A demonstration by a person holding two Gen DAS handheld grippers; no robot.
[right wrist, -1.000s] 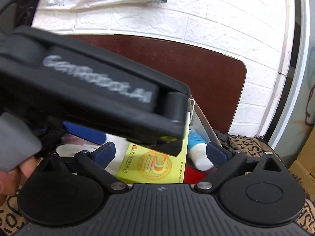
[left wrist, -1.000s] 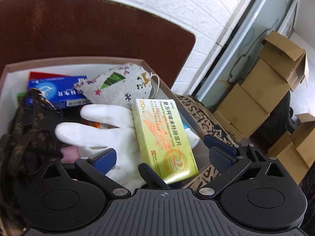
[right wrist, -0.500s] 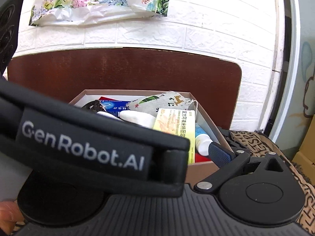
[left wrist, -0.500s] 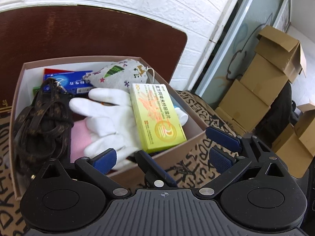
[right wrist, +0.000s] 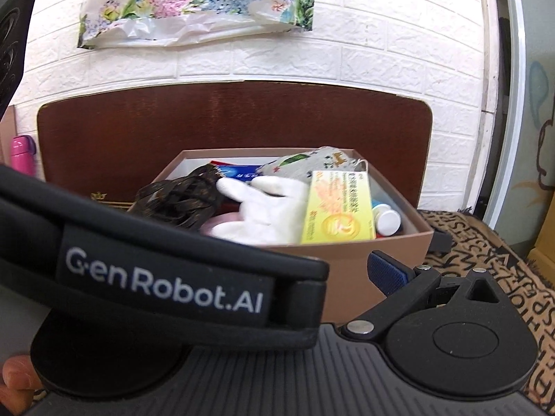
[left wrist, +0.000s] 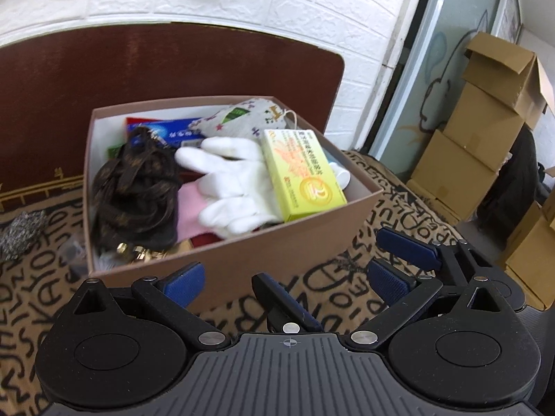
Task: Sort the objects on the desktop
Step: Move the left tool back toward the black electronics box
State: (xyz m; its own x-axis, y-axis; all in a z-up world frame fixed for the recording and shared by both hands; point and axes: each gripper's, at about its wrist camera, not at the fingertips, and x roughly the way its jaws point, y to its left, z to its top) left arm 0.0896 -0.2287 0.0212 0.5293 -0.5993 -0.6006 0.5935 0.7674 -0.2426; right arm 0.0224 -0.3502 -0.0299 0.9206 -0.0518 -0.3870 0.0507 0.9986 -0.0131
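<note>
A brown cardboard box (left wrist: 284, 253) stands on the patterned cloth and holds a yellow medicine box (left wrist: 301, 173), white gloves (left wrist: 232, 180), a dark strap bundle (left wrist: 135, 187), a patterned pouch (left wrist: 242, 118) and a blue packet (left wrist: 166, 131). My left gripper (left wrist: 288, 277) is open and empty, in front of the box's near wall. The box also shows in the right wrist view (right wrist: 350, 277) with the yellow medicine box (right wrist: 336, 208) in it. My right gripper (right wrist: 347, 270) is open, its left finger hidden behind the left gripper's body (right wrist: 156, 277).
A steel scouring ball (left wrist: 20, 232) lies on the cloth left of the box. A dark wooden board (left wrist: 173, 66) stands behind it against the white brick wall. Stacked cardboard cartons (left wrist: 485, 128) are on the right. A pink bottle (right wrist: 22, 152) stands far left.
Both grippers have pulled back out of the box, away from it. The yellow medicine box stays lying in the box on the gloves.
</note>
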